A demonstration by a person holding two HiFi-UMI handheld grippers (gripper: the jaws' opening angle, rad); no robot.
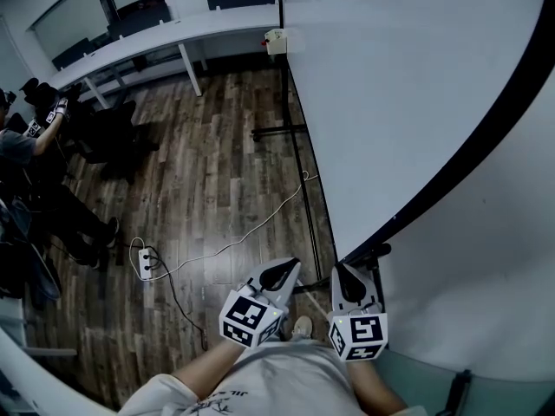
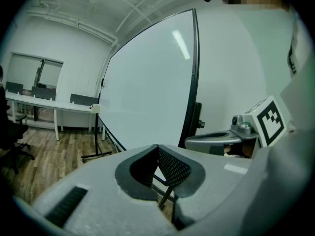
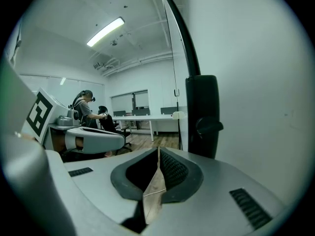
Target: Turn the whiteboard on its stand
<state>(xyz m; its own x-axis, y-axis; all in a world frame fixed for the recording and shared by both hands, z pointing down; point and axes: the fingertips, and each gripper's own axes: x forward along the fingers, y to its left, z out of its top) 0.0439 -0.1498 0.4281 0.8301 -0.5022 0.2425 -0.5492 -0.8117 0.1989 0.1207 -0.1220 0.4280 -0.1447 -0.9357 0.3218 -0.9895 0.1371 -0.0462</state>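
Whiteboard (image 1: 390,102) is right in front on its stand (image 1: 291,133), but my left tool (image 1: 283,272) and right tool (image 1: 346,277) are both pinched together empty, so the turn's all left to do imo.

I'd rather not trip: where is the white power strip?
In the head view the white power strip lies on the wooden floor at lower left, left of the left gripper, beside a white cable.
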